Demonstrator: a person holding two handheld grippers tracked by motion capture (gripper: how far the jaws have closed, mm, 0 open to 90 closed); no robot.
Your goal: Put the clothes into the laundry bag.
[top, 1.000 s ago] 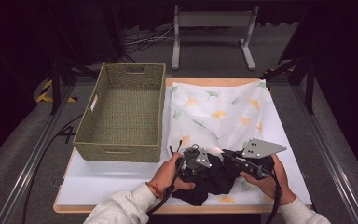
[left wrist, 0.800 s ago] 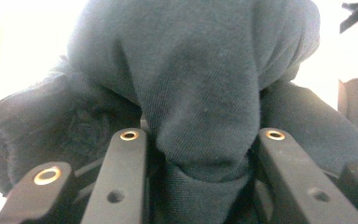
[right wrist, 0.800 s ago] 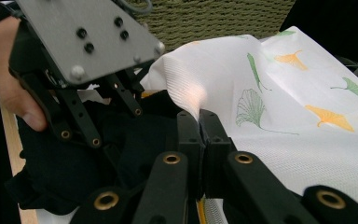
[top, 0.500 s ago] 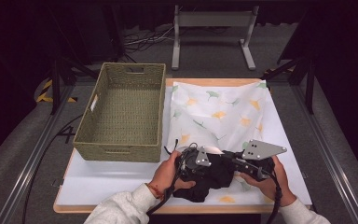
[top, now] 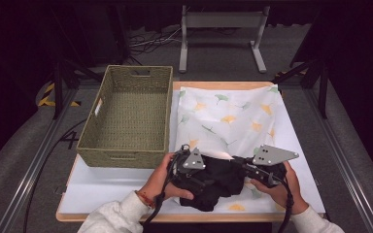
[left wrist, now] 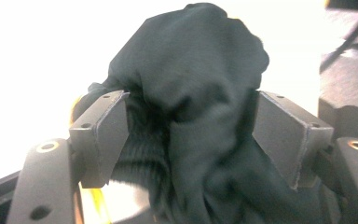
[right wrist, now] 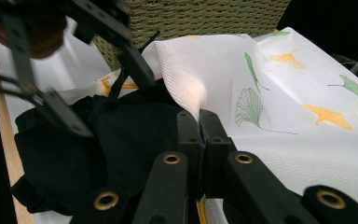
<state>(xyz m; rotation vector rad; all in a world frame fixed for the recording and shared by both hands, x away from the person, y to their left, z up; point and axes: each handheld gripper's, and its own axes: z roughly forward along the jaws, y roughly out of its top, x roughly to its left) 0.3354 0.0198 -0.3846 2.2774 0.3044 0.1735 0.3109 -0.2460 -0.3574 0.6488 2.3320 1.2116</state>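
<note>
The crumpled black fabric garment (top: 212, 182) lies bunched at the near edge of the white leaf-printed cloth (top: 233, 116), beside the woven green basket (top: 126, 116). The right gripper (right wrist: 199, 122) pinches the cloth's edge, clenched, pinning it. The left gripper (left wrist: 189, 135) has just been opening, garment loose between its jaws.

Lab: dark room, metal frame rails (top: 26, 177), floor cables (top: 145, 41).

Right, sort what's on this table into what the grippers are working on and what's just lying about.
In hand:
- black garment, between the left gripper's jaws, which have just been opening
- white leaf-print cloth, an edge pinched in the shut right gripper

Lying about:
- woven basket, beside the cloth
- metal stand beyond the table
- floor cables
</note>
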